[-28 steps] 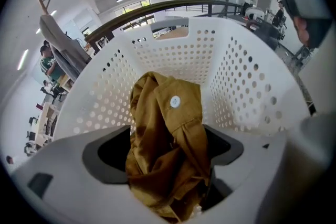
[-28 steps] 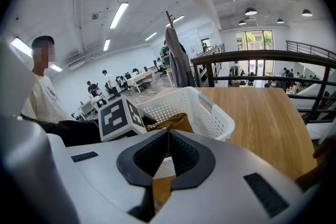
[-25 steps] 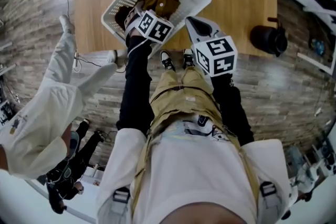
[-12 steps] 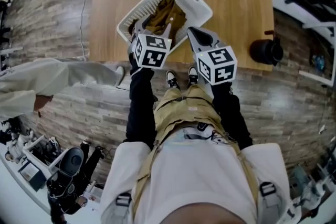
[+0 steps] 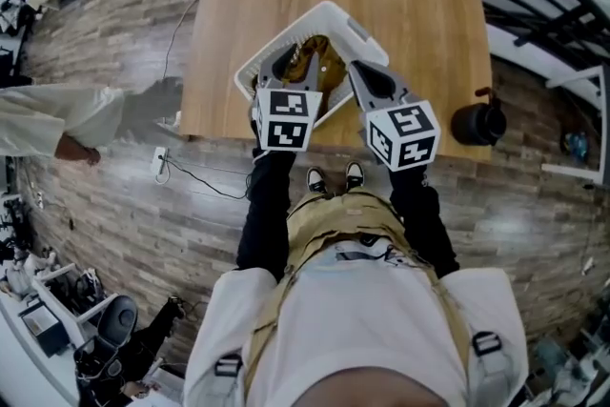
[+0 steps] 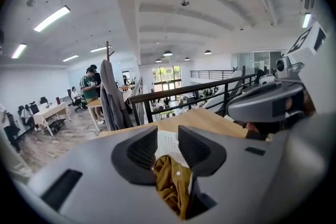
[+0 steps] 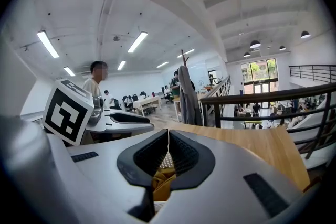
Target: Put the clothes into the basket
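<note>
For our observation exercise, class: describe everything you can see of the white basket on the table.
The basket is white, apparently plastic, rectangular with rounded corners, perforated walls and a handle slot in its rim. It stands upright, turned diagonally, near the person's edge of the wooden table. Mustard-brown clothes lie inside.

Open office: pale wood-plank floor (image 5: 124, 205), a wooden surface (image 5: 429, 24) beside a black railing (image 6: 173, 93), white ceiling with strip lights (image 6: 51, 18), distant windows (image 6: 167, 73).
</note>
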### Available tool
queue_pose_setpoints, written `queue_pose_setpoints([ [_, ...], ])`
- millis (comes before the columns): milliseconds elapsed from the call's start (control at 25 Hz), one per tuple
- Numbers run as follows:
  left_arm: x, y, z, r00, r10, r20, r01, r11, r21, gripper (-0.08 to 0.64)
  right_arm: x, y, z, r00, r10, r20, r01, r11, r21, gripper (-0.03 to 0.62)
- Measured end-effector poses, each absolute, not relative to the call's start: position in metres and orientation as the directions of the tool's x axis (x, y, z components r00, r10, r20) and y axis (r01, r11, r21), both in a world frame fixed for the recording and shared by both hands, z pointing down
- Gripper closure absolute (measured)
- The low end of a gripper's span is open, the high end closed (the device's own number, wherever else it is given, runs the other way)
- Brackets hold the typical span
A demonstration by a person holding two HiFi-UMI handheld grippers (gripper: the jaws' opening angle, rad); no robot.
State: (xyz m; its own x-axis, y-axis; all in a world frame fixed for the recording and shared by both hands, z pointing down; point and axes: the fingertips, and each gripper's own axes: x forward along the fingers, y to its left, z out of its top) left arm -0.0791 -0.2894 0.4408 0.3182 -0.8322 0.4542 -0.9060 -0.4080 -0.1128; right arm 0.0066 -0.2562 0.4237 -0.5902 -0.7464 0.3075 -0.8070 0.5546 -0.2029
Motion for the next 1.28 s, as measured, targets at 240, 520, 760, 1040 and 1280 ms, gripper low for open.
queue_pose_setpoints([
  [240, -0.089, -0.292, 0.394, 0.278, -0.893, 0.354, -0.930, -0.343, -0.135, 0.560, 0.008, -0.256, 0.385, -0.593, -0.770, 0.236, -0.805, 0.574, -0.151, 0.571],
  [520, -0.095, -0.288, 0.337, 0.256, -0.949, 0.185, -0.959, -0.273, -0.071, 0.560, 0.004, -0.261, 0.346, -0.595, -0.791, 0.144, -0.804, 0.586, -0.103, 0.571],
  [760, -0.091, -0.286, 0.318, 0.228, -0.966, 0.118, -0.971, -0.235, -0.046, 0.560, 0.006, -0.267, 0.326, -0.572, -0.816, 0.079, -0.820, 0.567, -0.081, 0.571],
  [1040, -0.088, -0.278, 0.294, 0.241, -0.970, 0.031, -0.969, -0.242, -0.057, 0.561, 0.013, -0.265, 0.303, -0.531, -0.847, -0.032, -0.845, 0.532, -0.058, 0.571],
  [1280, -0.081, -0.273, 0.272, 0.272, -0.961, -0.043, -0.962, -0.270, -0.045, 0.561, 0.025, -0.265, 0.292, -0.499, -0.864, -0.069, -0.862, 0.503, -0.059, 0.572],
])
